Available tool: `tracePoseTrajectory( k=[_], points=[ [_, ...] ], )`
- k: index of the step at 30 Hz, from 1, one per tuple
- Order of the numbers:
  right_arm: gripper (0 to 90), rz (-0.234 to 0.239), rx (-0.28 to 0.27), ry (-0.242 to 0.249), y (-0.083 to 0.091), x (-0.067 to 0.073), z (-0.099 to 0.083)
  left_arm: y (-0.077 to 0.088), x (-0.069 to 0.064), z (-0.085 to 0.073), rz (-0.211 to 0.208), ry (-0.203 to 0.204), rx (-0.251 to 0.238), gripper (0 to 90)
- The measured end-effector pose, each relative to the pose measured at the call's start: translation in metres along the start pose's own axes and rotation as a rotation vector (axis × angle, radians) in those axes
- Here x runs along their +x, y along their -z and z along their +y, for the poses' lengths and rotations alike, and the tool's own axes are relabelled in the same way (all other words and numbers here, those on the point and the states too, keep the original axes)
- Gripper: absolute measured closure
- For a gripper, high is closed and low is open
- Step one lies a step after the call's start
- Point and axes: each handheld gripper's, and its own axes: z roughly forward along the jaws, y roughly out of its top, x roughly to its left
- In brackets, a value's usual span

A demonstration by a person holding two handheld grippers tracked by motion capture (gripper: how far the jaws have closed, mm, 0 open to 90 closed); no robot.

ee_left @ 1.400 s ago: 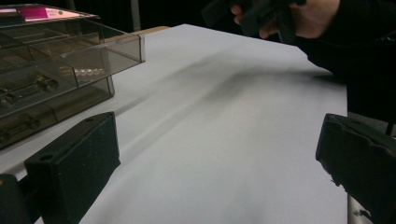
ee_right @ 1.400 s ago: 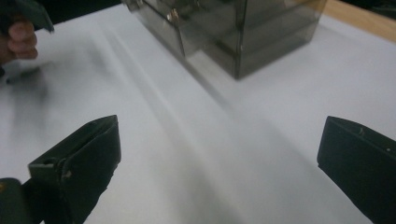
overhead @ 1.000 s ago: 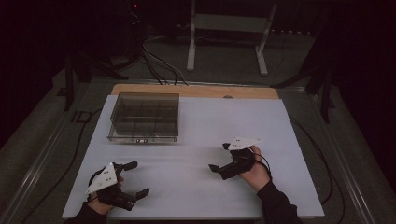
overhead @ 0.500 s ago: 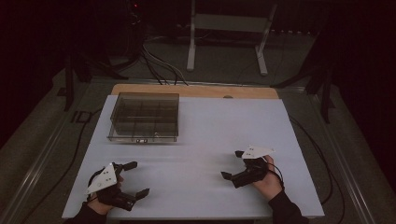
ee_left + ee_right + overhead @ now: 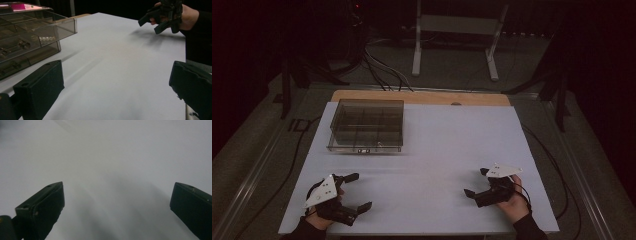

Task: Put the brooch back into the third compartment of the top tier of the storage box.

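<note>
Left gripper sits at the near-left corner of the white table, jaws spread wide with nothing between them, close to the front edge. Right gripper is near the front right, jaws also wide apart and empty, pointing left across the table — just short of the right edge.

Clear compartment box stands at the far left of the table, well apart from both grippers, lid apparently shut, though the tinted plastic makes that hard to confirm. Its left wall runs near the table's left edge; its back lies near the wooden strip along the far edge. Between the box and the two grippers the white surface is bare — wide open room across the middle and the whole right half.

Left gripper view brings the box in close at upper left: dividers, small white beads in one compartment, metal bits in another, a pink label on top — none of this can be read from the high view. It also shows the right gripper farther off, held just above the table with its shadow under it.

Right gripper view gives blurred white table between the two black jaws, no edges or objects.

High view alone shows the floor cables and a white stand beyond the table.
</note>
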Motion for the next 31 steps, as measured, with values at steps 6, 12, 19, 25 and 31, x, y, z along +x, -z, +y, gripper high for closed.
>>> tracePoseTrajectory(
  k=[6,12,19,25,31],
  points=[
    [0.0,-0.012,0.003,-0.030,0.010,-0.004,-0.012,0.000,0.000,0.000,0.000,-0.002,-0.001,0.6],
    [0.0,-0.020,0.007,-0.058,0.020,-0.007,-0.022,0.000,0.000,0.000,-0.001,-0.001,0.003,0.6],
    [0.0,-0.039,-0.016,-0.070,0.024,-0.011,-0.024,-0.001,-0.001,0.000,-0.004,0.000,0.004,0.6],
    [0.0,-0.028,-0.036,-0.063,0.023,-0.012,-0.023,-0.002,0.000,-0.001,-0.004,0.002,0.005,0.6],
    [0.0,-0.023,-0.033,-0.057,0.020,-0.011,-0.023,-0.001,-0.001,0.000,-0.003,-0.001,0.005,0.6]
  ],
)
